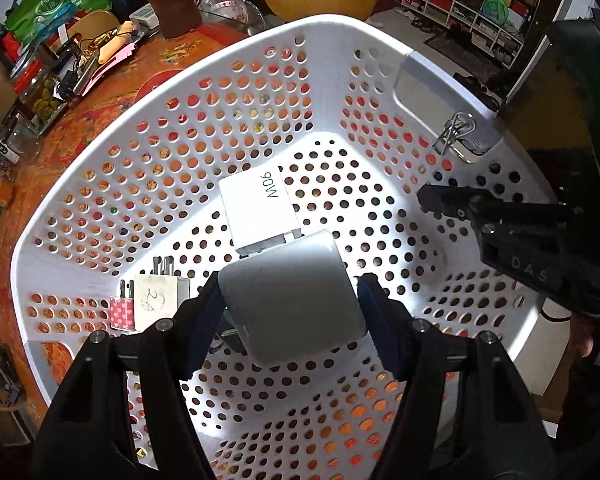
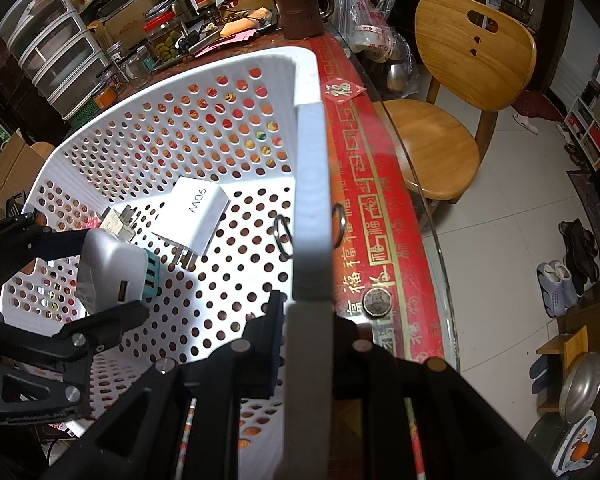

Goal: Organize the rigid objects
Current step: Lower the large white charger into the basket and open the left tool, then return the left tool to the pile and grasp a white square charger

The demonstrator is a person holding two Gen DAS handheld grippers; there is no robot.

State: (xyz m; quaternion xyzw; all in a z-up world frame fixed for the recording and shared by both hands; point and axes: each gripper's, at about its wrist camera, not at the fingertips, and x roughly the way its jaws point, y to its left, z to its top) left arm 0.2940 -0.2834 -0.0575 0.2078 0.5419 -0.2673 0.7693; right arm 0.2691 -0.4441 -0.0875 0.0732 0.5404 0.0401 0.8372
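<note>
My left gripper [image 1: 290, 304] is shut on a grey charger block [image 1: 296, 300] and holds it just above the floor of a white perforated basket [image 1: 172, 128]. The block also shows in the right wrist view [image 2: 108, 270], with USB ports facing out. A white 90W charger [image 1: 258, 210] lies on the basket floor just beyond it. A small white plug [image 1: 156, 298] and a pink patterned plug [image 1: 122, 312] lie at the left. My right gripper [image 2: 306, 344] is shut on the basket's right rim [image 2: 310, 240].
The basket sits on a red patterned table [image 2: 364, 208]. A metal ring puzzle [image 2: 282, 236] hangs at the rim. A coin [image 2: 376, 302] lies on the table. A brown mug [image 2: 302, 12], jars and clutter stand behind. A wooden chair [image 2: 452, 92] is at the right.
</note>
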